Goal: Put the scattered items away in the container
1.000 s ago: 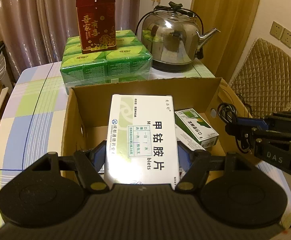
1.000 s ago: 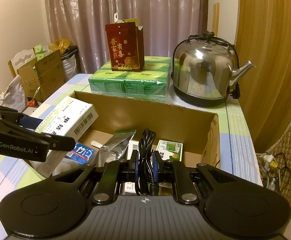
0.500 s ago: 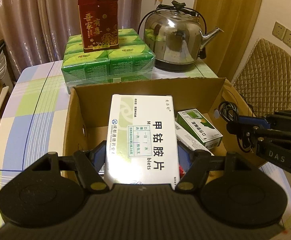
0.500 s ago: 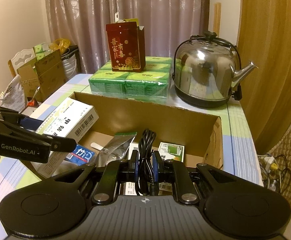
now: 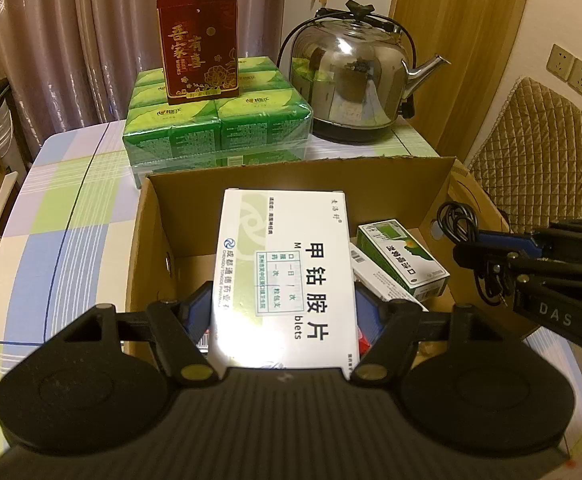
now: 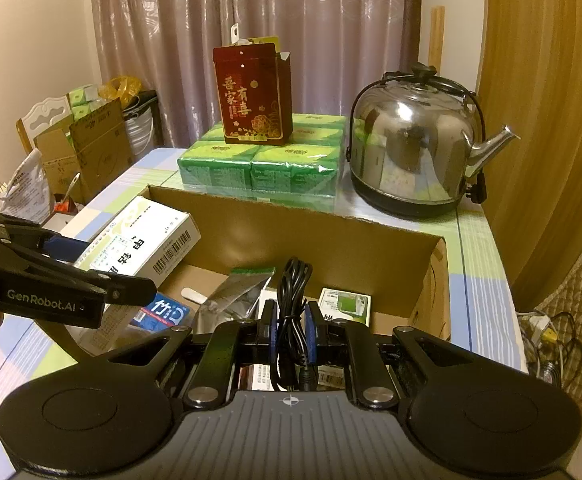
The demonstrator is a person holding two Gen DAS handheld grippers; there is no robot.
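Checked tablecloth (image 5: 51,240), red "吾家有喜" box (image 5: 198,44), "甲钴胺片" box (image 5: 287,280), "GenRobot.AI" tongs (image 6: 63,276)

Right gripper (image 6: 291,326): blue pads clamped on a bundled black cable (image 6: 291,300), above an open brown cardboard box (image 6: 437,280). Box contents: silver foil pouch (image 6: 233,300), green-and-white carton (image 6: 345,306), blue packet (image 6: 167,314). Left gripper (image 6: 65,258), over the box's left edge, grips a white medicine box (image 6: 147,242). Tabletop's far edge: red tin (image 6: 251,96) atop green tissue packs (image 6: 259,164); steel kettle (image 6: 415,148) in far-right corner.
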